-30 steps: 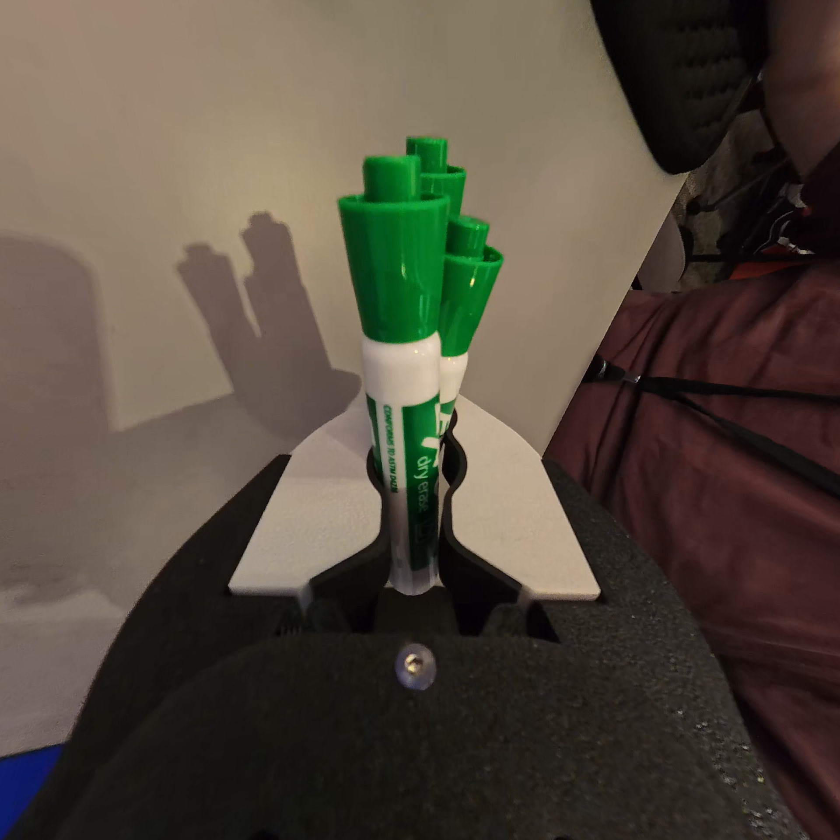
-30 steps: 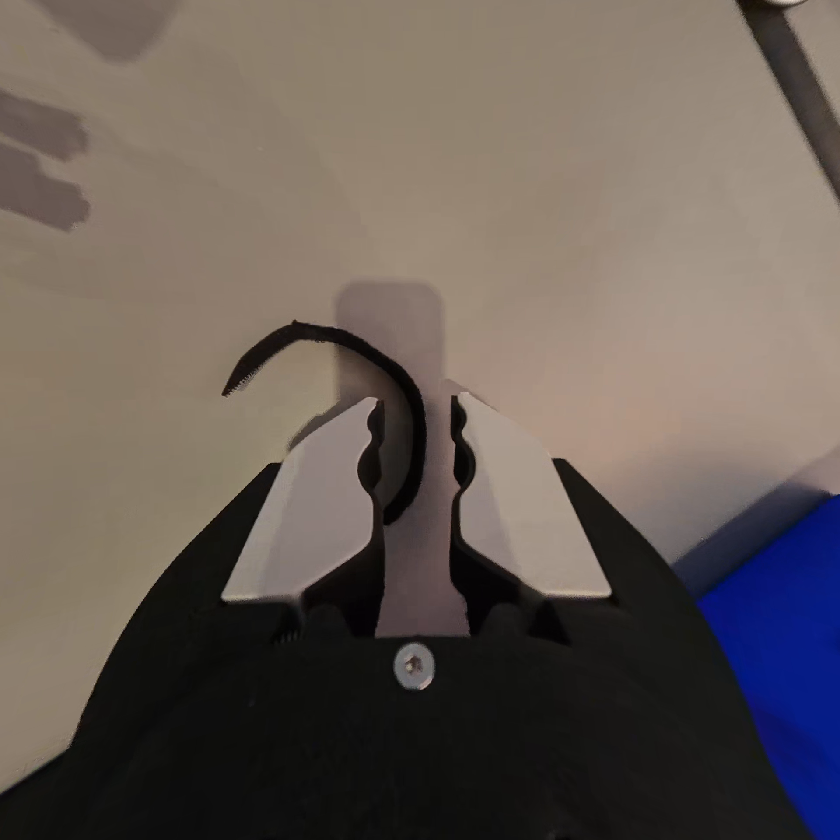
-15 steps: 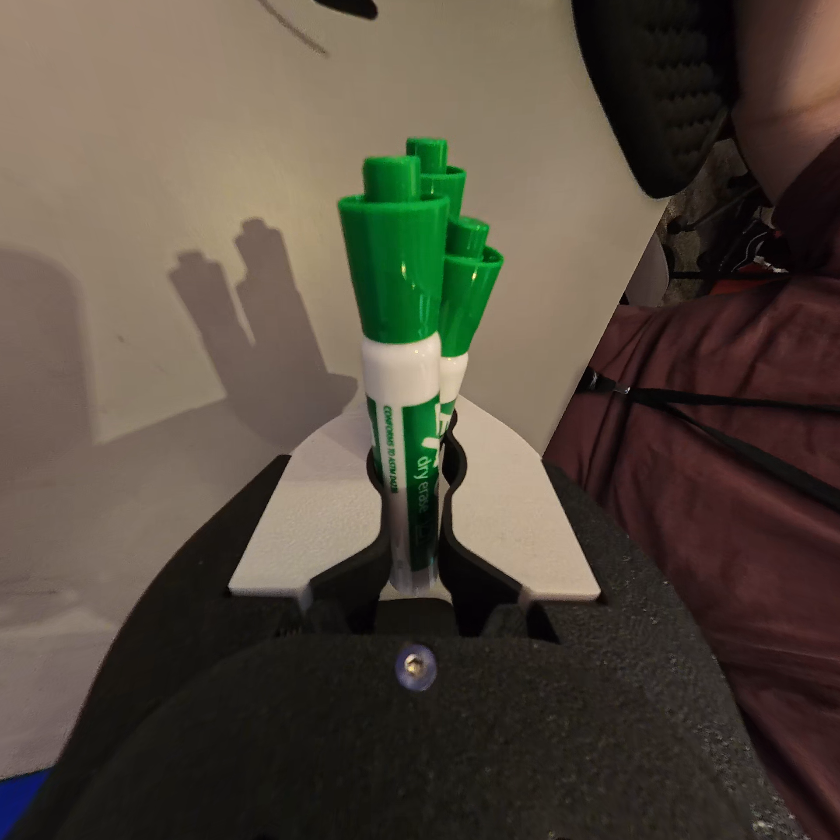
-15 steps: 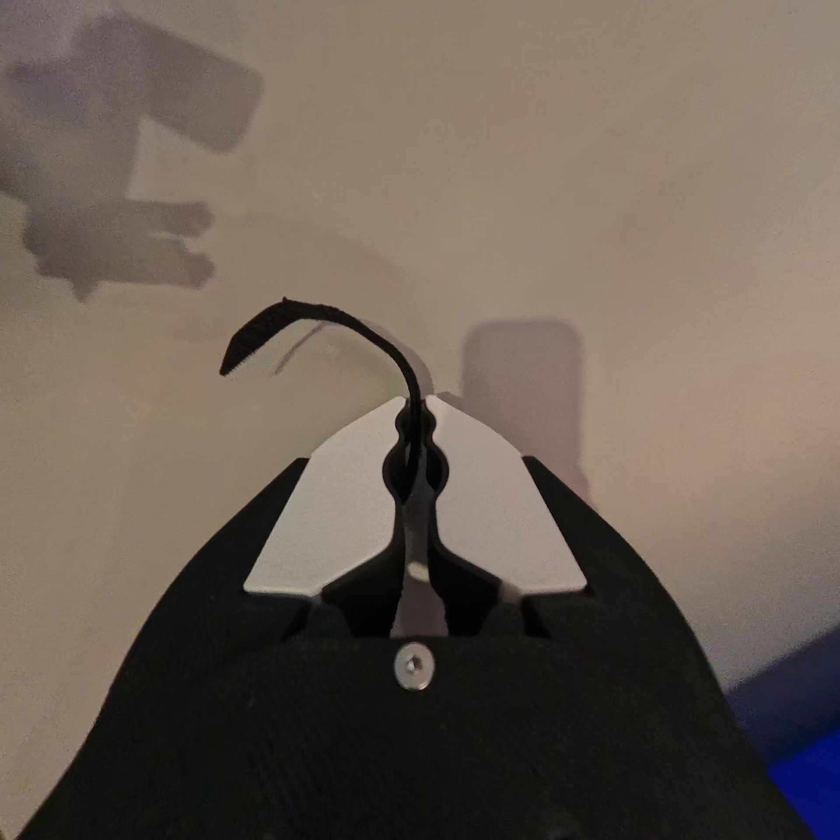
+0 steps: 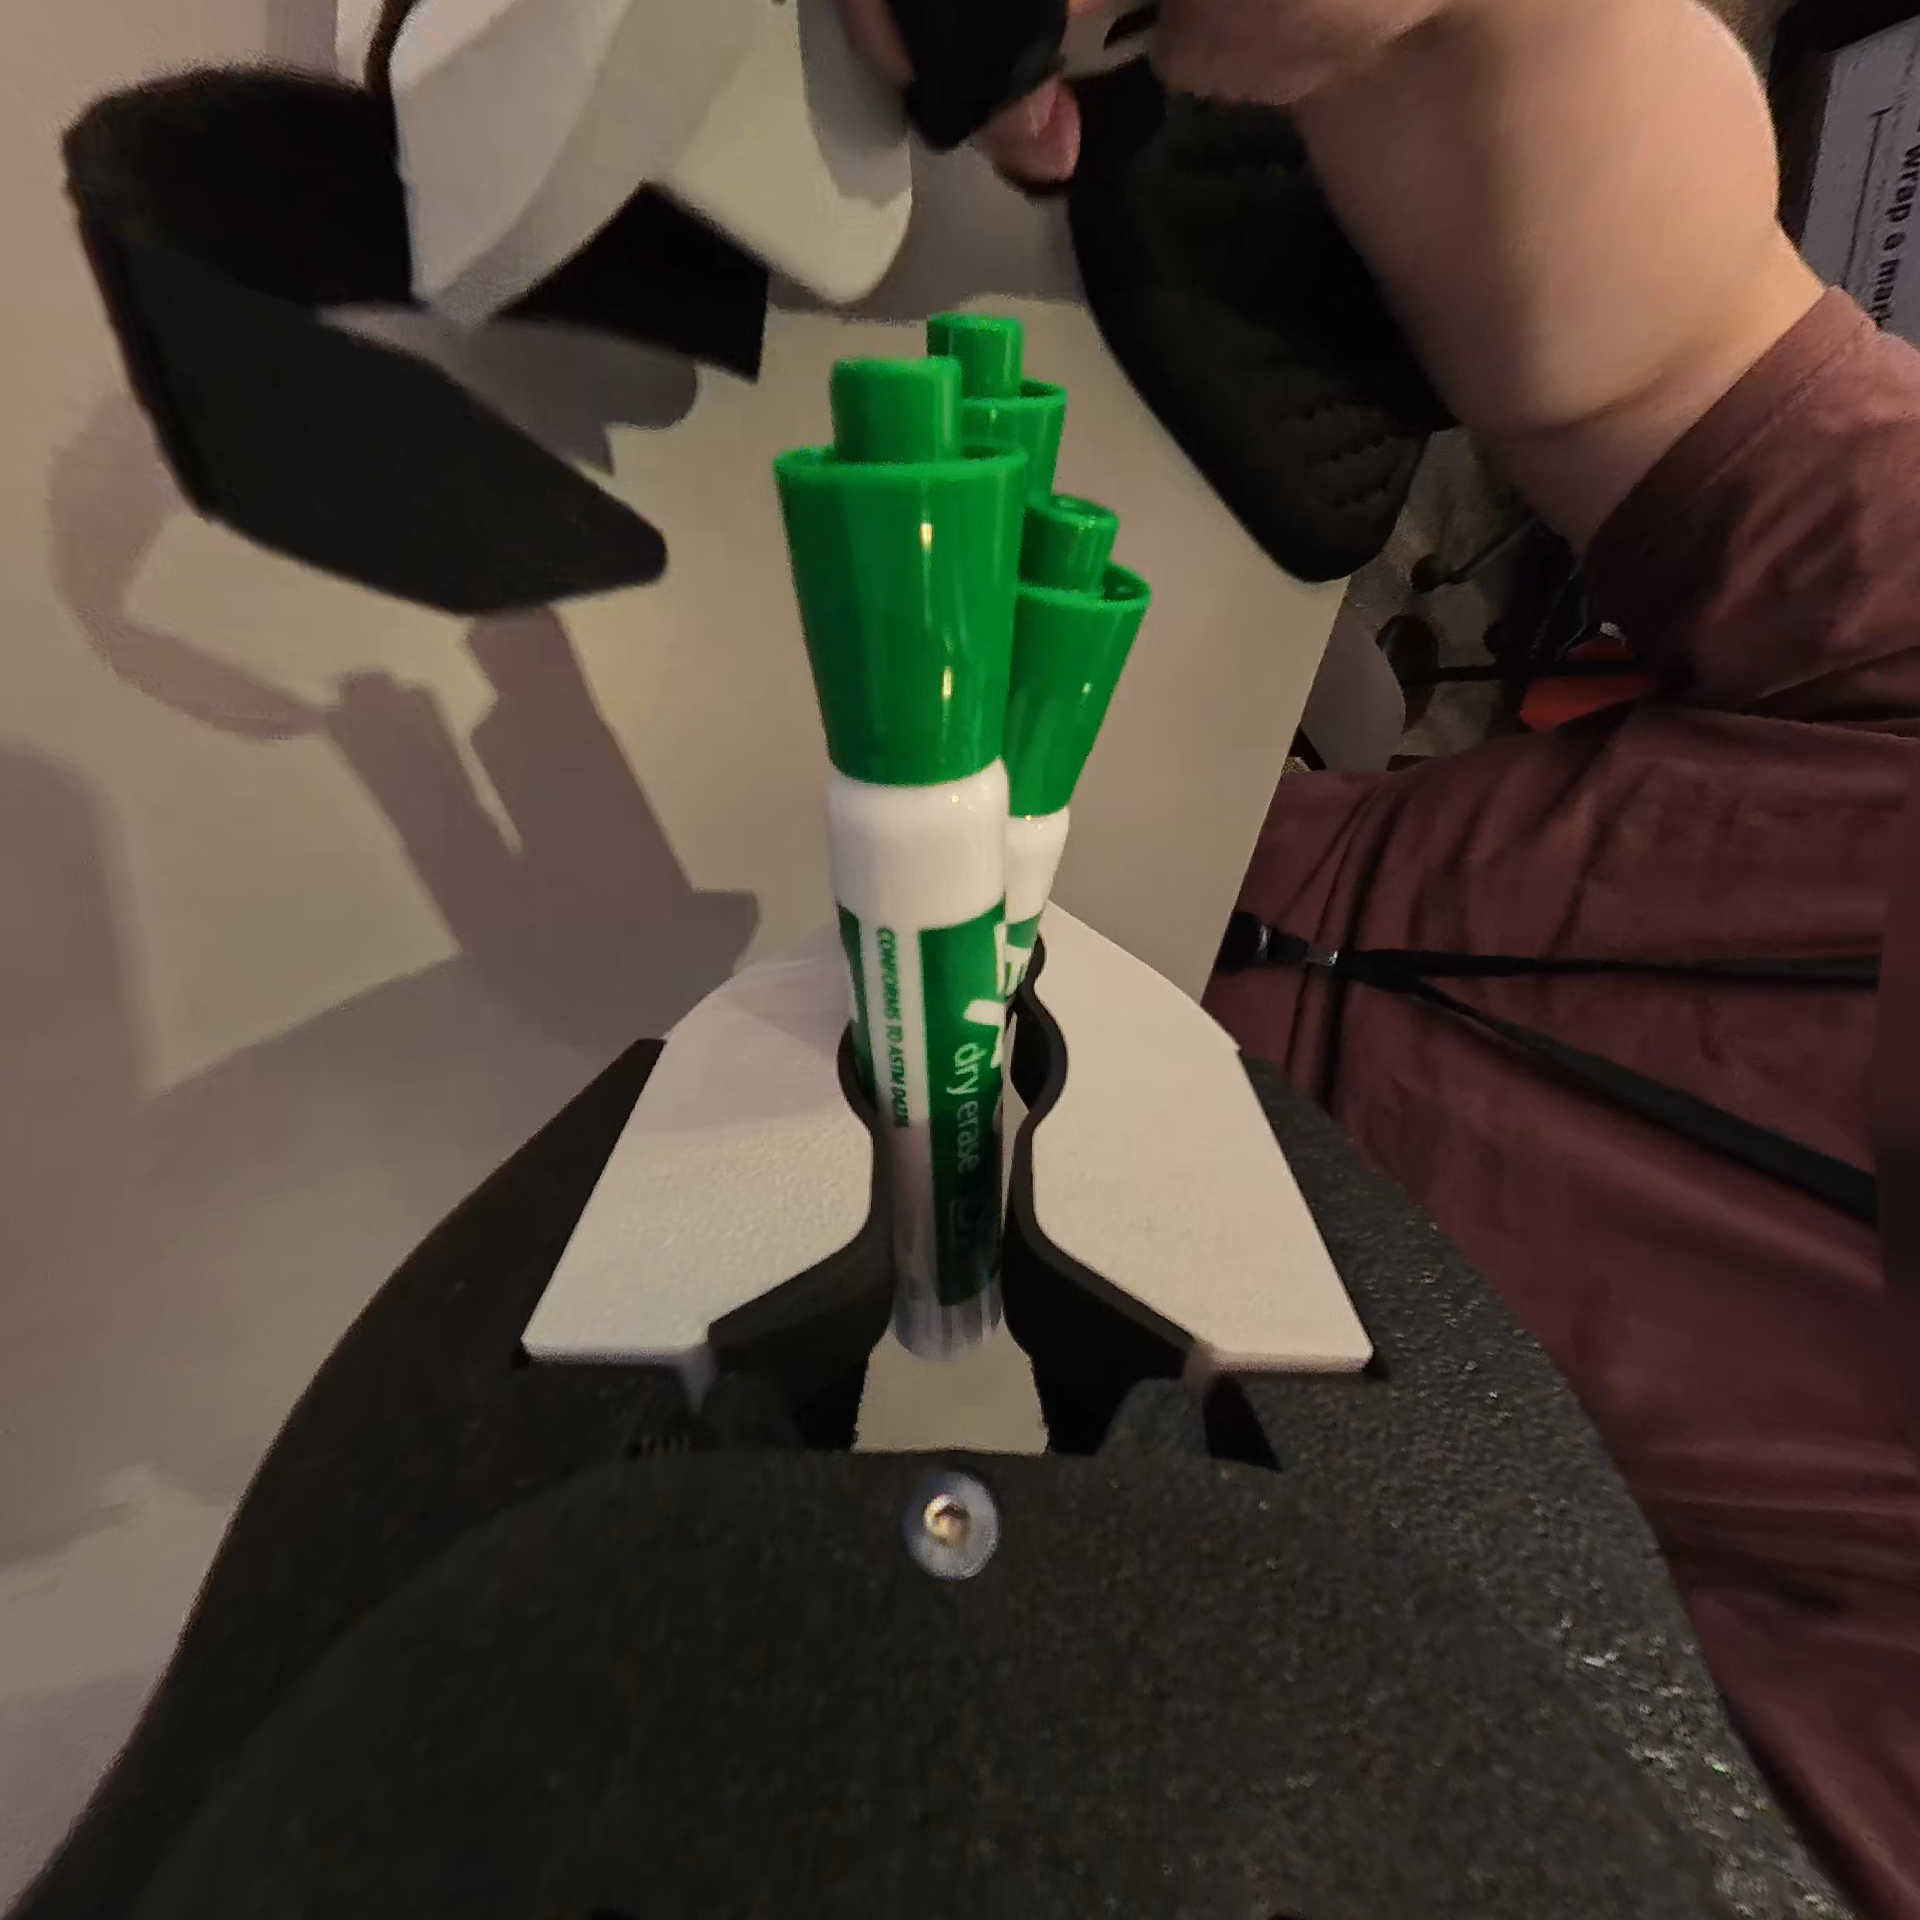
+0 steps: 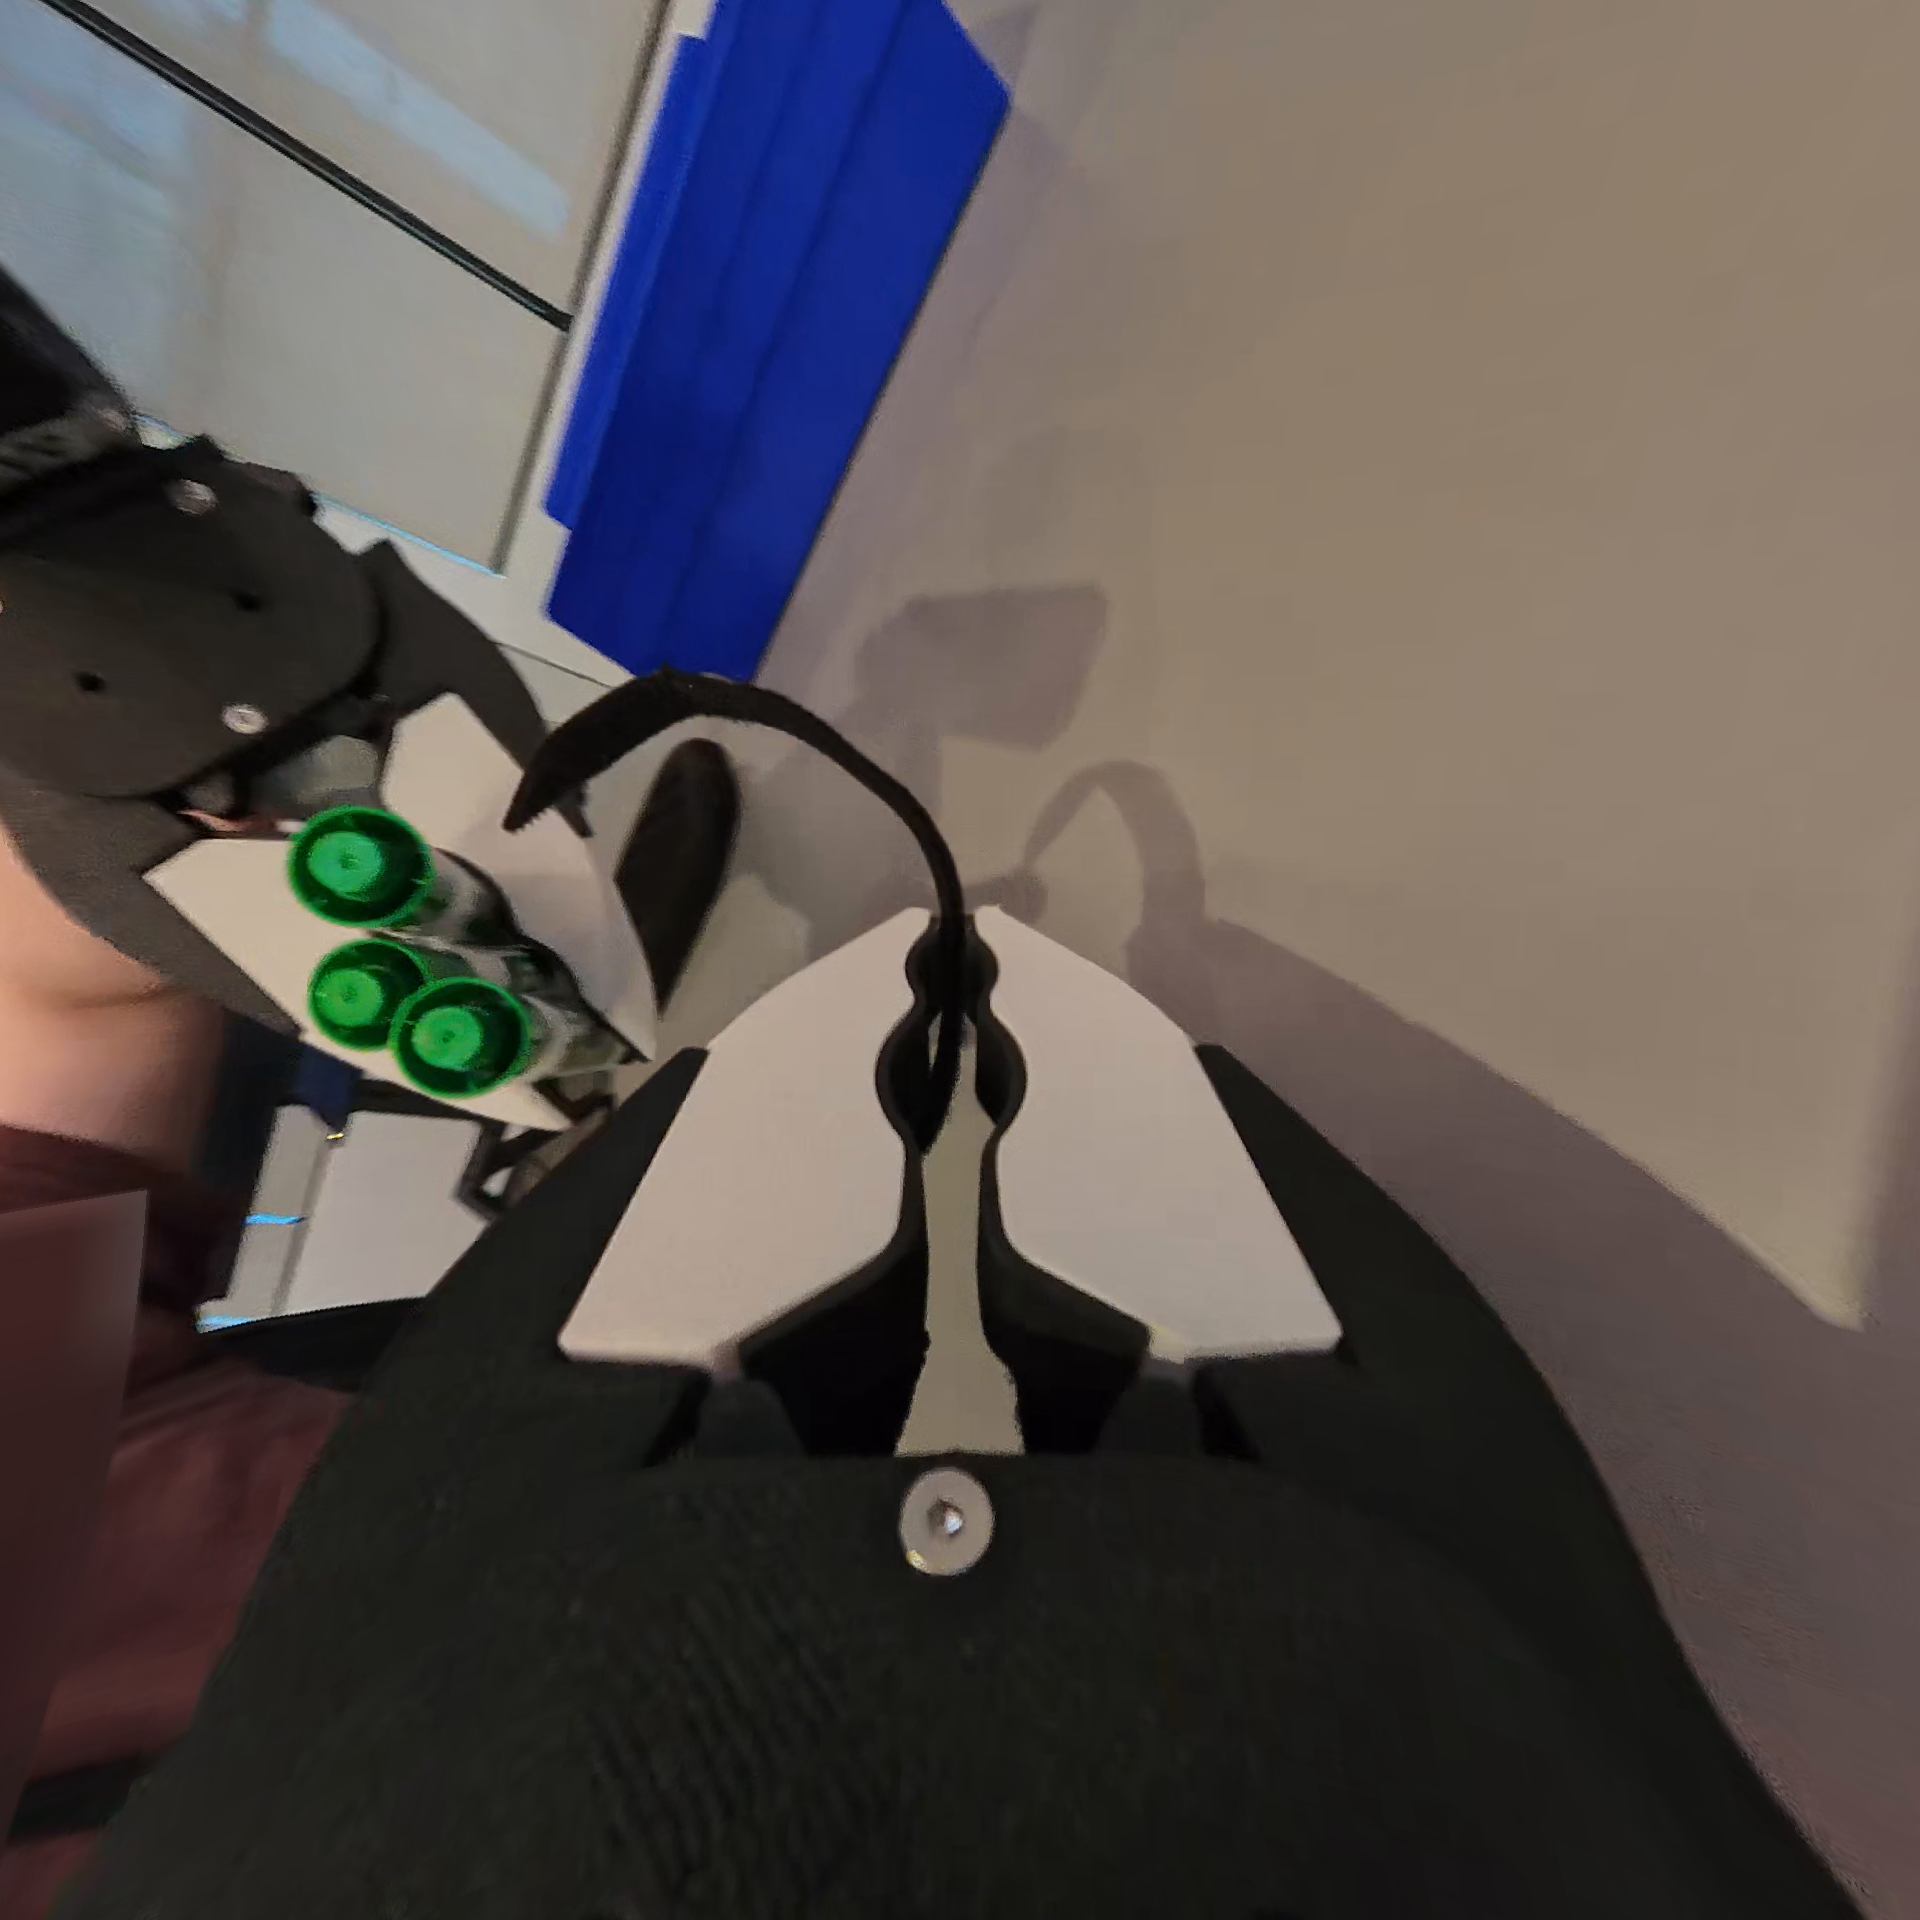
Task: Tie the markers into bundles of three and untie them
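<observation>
Markers sit between left tongs; strap between right tongs.

The markers have green caps and white barrels with green labels; the strap is black, the counter beige.

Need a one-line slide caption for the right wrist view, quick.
Right gripper pinches a black strap beside three green markers clamped in the left gripper.

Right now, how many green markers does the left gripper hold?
3, all clamped together in the left gripper: the front green marker, one behind it to the right, one farthest back. None seems hidden.
</observation>
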The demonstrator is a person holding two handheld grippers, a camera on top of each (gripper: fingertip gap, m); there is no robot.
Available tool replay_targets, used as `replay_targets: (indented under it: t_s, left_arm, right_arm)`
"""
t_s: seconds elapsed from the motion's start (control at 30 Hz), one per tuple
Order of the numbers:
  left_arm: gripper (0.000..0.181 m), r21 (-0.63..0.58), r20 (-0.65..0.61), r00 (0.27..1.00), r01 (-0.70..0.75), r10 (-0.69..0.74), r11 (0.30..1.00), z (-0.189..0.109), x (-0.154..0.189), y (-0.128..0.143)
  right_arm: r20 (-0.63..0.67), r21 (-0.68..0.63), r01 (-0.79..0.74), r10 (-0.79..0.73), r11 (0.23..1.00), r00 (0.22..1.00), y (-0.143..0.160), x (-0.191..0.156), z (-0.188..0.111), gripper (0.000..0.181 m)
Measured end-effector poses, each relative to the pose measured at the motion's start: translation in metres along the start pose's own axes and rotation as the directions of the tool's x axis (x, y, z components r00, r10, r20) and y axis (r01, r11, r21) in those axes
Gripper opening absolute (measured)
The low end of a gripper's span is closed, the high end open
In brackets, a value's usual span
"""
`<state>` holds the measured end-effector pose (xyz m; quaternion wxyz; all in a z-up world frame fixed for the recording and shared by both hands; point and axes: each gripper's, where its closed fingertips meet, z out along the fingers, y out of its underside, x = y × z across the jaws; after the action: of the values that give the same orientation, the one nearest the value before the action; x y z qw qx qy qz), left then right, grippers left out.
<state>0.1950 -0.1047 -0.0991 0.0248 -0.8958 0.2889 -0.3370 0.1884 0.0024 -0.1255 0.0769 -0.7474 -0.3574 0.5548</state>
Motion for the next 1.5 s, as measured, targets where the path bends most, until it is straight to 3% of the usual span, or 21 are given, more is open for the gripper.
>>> replay_targets:
  t_s: [0.27, 0.47, 1.07, 1.5]
  left_arm:
    - [0.02, -0.016, -0.046, 0.998, -0.035, 0.034, 0.999, 0.012, 0.011, -0.005]
    - [0.02, -0.023, -0.051, 0.997, -0.054, 0.052, 0.998, 0.014, 0.013, -0.004]
    - [0.02, 0.006, 0.019, 0.996, -0.082, 0.082, 0.997, 0.005, 0.009, -0.006]
    - [0.02, 0.003, 0.039, 0.996, -0.083, 0.083, 0.997, 0.006, 0.005, -0.006]
  right_arm:
    - [0.211, -0.02, 0.018, -0.014, 1.0, 0.977, 0.006, -0.034, 0.005, 0.003]
    - [0.28, -0.042, 0.08, -0.065, 0.996, 0.958, 0.012, -0.045, 0.005, 0.004]
    - [0.362, -0.017, 0.222, -0.202, 0.975, 0.91, 0.016, -0.063, 0.001, 0.004]
    - [0.321, -0.014, 0.225, -0.209, 0.974, 0.924, 0.014, -0.056, 0.001, 0.004]
